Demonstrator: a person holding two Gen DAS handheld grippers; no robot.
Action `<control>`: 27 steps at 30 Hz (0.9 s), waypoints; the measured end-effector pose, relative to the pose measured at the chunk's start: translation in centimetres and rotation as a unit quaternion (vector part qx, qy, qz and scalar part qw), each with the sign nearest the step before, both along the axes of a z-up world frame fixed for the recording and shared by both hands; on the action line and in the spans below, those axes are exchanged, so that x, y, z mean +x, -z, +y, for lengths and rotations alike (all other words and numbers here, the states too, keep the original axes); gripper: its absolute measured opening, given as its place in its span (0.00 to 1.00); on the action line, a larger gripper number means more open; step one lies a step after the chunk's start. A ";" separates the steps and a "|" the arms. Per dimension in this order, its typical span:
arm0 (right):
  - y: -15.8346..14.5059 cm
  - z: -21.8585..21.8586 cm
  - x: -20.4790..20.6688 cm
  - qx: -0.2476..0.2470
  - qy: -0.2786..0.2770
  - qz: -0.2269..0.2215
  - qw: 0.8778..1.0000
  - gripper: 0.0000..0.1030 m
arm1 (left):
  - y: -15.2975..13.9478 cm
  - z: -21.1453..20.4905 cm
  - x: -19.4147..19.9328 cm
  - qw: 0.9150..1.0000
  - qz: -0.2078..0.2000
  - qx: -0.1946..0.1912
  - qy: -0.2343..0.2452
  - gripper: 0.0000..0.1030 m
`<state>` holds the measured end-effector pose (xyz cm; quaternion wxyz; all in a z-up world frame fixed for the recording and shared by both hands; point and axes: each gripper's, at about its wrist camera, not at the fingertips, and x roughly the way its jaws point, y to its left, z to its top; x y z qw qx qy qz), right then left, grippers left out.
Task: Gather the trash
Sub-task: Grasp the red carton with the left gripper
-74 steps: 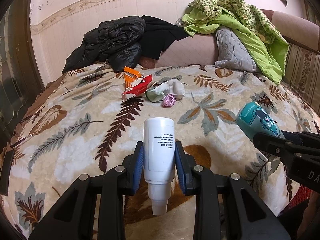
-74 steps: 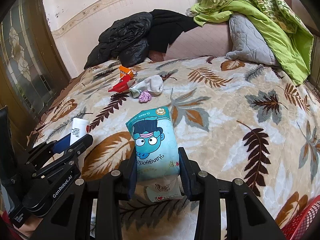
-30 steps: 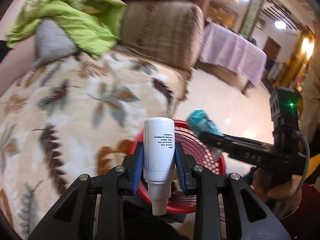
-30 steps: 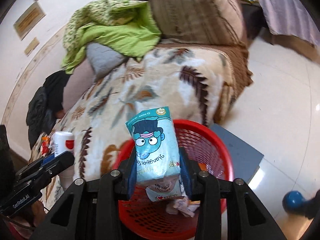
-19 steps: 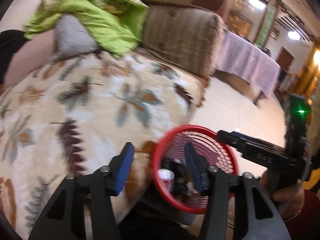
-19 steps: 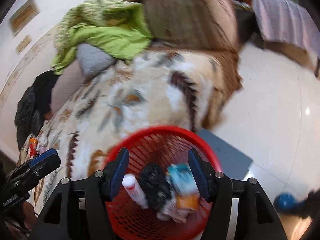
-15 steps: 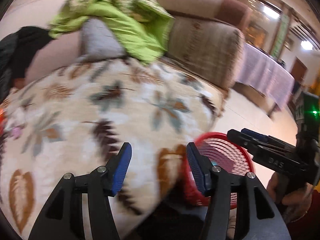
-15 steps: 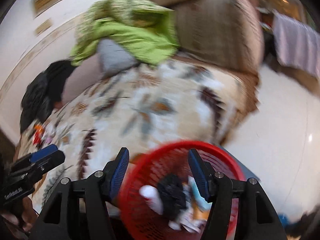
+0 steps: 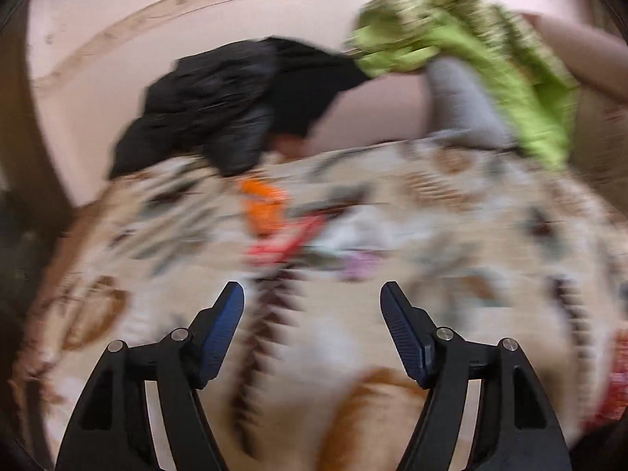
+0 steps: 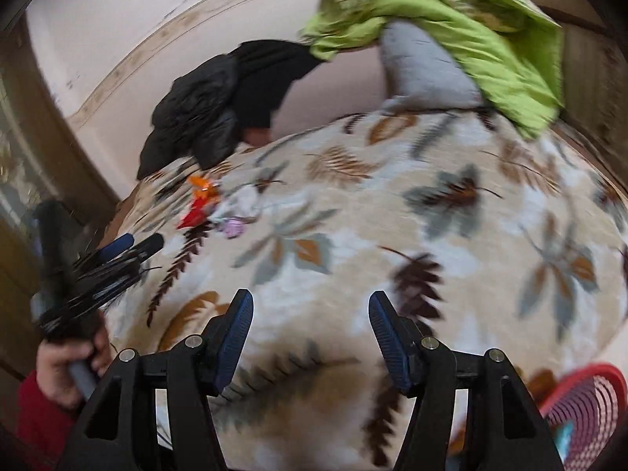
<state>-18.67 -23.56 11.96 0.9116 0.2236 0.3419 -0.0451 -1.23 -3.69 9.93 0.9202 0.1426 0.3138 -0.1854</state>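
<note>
Both views are blurred by motion and look across the leaf-patterned blanket [image 10: 353, 235]. An orange wrapper [image 9: 261, 206], a red packet [image 9: 282, 243], a white cloth [image 9: 349, 231] and a small purple item [image 9: 361, 263] lie together ahead of my left gripper [image 9: 312, 302], whose jaws are opening with nothing between them. In the right wrist view the same litter shows as the orange wrapper [image 10: 202, 186], red packet [image 10: 192, 216] and purple item [image 10: 231, 227]. My right gripper [image 10: 310, 310] is open and empty. The red basket [image 10: 585, 404] sits at the lower right.
A black jacket [image 9: 219, 106], a green quilt [image 10: 451, 11] and a grey pillow [image 10: 424, 66] are piled against the wall behind the bed. A hand in a red sleeve [image 10: 62, 357] holds the left gripper at the left edge of the right wrist view.
Both grippers dropped the white bottle and the blue packet into the red basket, opened, and swung left from the basket back toward the bed and its litter.
</note>
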 end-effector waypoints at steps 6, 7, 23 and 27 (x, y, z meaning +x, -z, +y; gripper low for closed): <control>1.4 1.4 4.7 0.022 -0.040 0.022 0.999 0.64 | 3.7 -0.9 7.2 0.999 -0.009 0.051 -0.006 0.69; 1.8 1.2 5.4 0.032 -0.044 0.026 0.998 0.64 | 4.1 -1.4 7.9 0.998 -0.013 0.062 -0.007 0.68; 6.2 0.2 23.9 0.137 -0.055 0.030 0.989 0.64 | 1.8 2.7 5.2 0.994 0.048 -0.091 0.026 0.02; 7.9 1.1 27.0 0.148 -0.049 0.038 0.987 0.64 | 1.2 3.7 3.1 0.991 0.055 -0.114 0.030 0.02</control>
